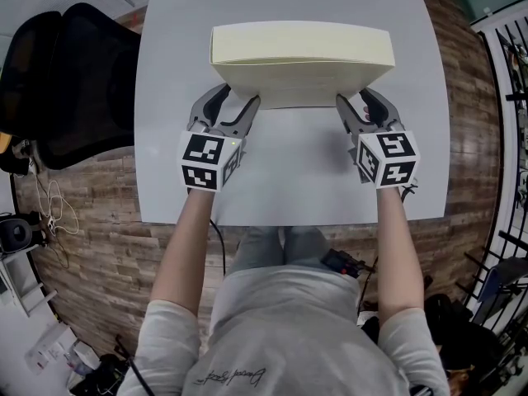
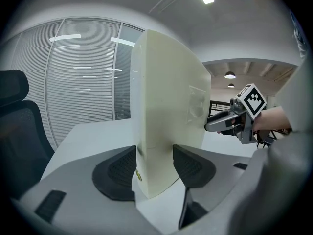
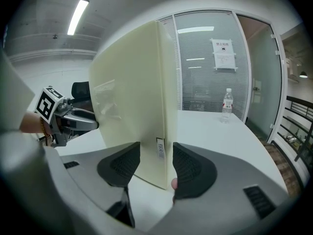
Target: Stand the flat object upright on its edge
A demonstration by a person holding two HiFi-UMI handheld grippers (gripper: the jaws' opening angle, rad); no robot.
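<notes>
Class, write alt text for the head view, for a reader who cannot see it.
Seen from above: a thick cream binder stands upright on a white table, the left gripper and right gripper straddling its lower corners at the ends of a person's outstretched arms. A black office chair sits at left.

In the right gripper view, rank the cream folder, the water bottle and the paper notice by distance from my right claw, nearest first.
1. Cream folder: between the jaws of the right claw, standing on the table.
2. Water bottle: right of centre, far along the table.
3. Paper notice: upper right, on the glass wall beyond the table.
</notes>
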